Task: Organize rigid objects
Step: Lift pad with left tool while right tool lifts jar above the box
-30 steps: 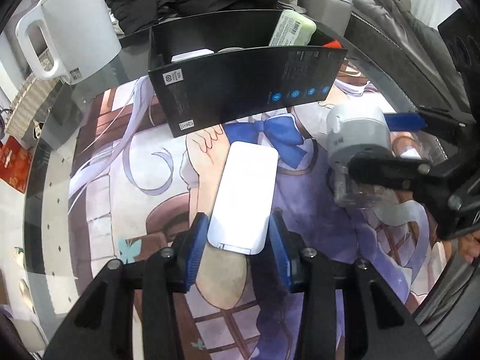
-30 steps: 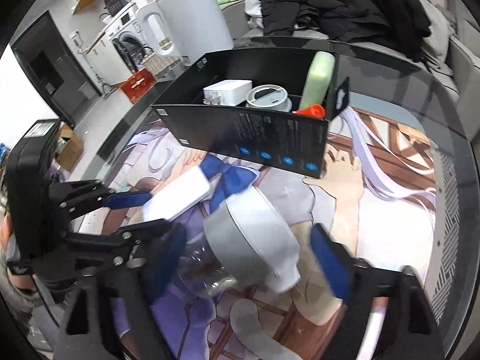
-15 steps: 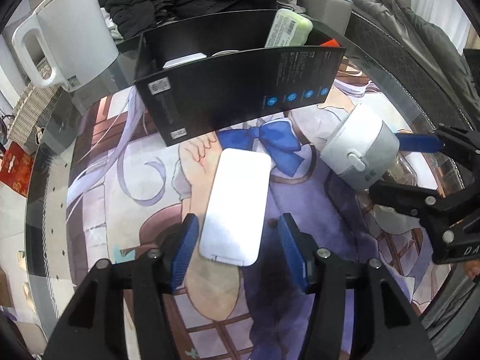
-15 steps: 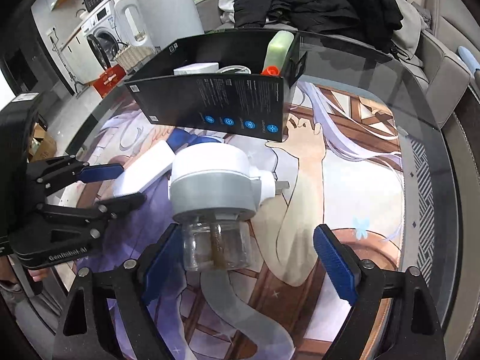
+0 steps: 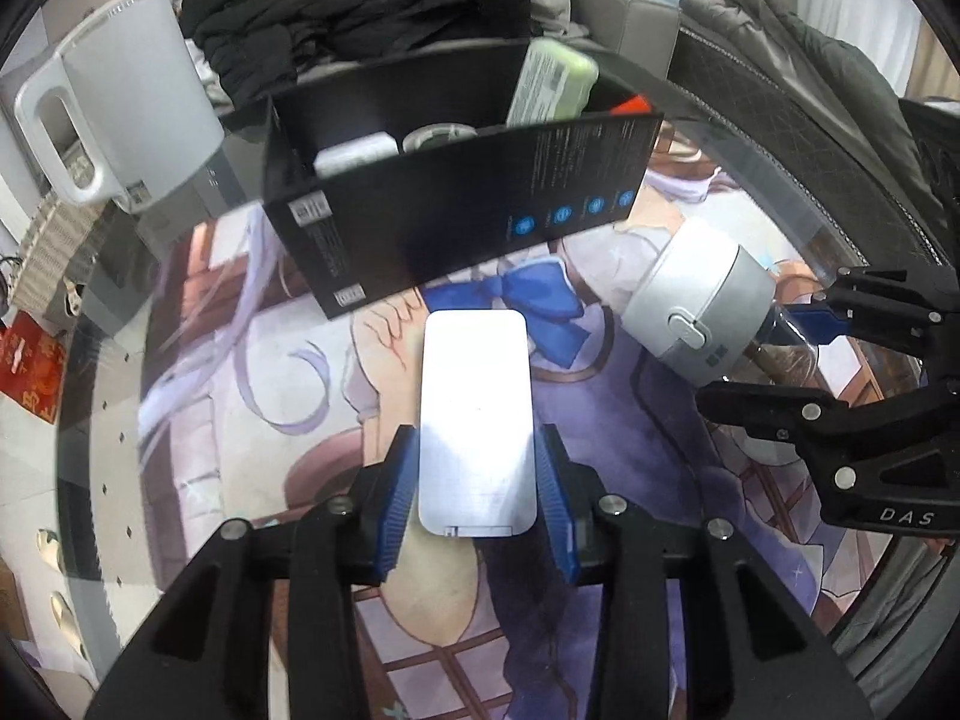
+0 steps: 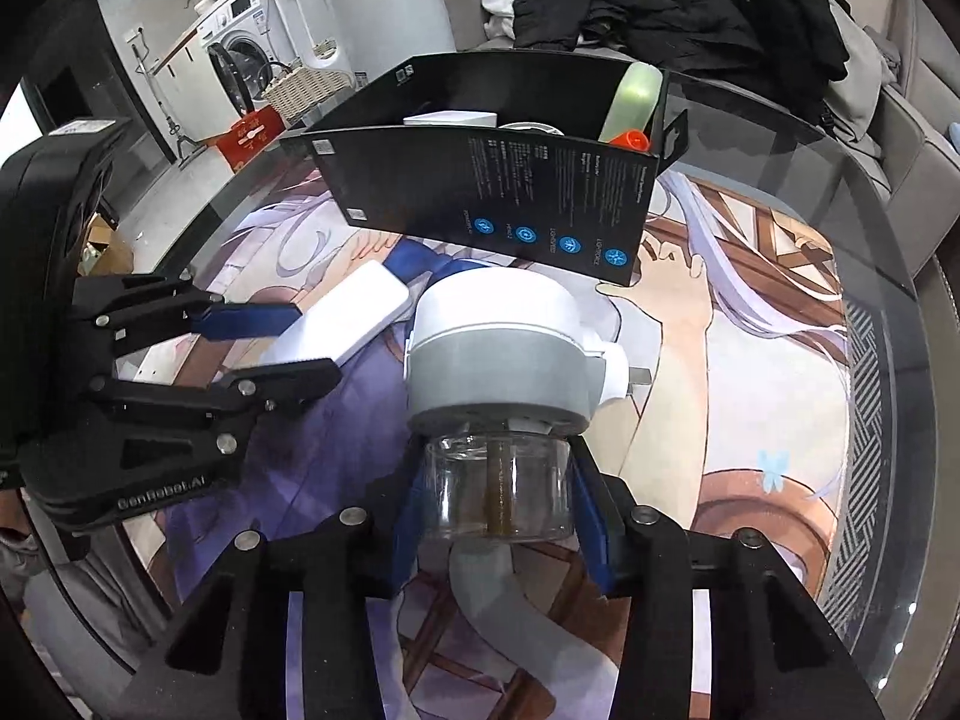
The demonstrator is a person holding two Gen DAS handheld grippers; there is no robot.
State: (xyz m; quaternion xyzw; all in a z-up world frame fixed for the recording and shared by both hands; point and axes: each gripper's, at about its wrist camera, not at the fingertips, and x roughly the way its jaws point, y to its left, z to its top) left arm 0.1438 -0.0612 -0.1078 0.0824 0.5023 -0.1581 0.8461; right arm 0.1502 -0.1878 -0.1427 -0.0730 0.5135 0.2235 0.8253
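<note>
A round glass-topped table (image 6: 840, 138) carries everything — under the glass lies a printed anime illustration (image 6: 750, 324). Directly on it stand an open black cardboard box (image 5: 456, 234) and, at the far edge, a tall white plastic kettle (image 5: 132, 96).

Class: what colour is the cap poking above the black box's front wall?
Orange cap, clearest in the right wrist view.

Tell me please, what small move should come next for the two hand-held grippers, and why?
Probably lift both and carry them toward the black box. The left hand-held gripper is shut on the white power bank, and the right hand-held gripper is shut on the glass jar of the plug-in device. Both objects sit just in front of the box, which already holds other items.
</note>
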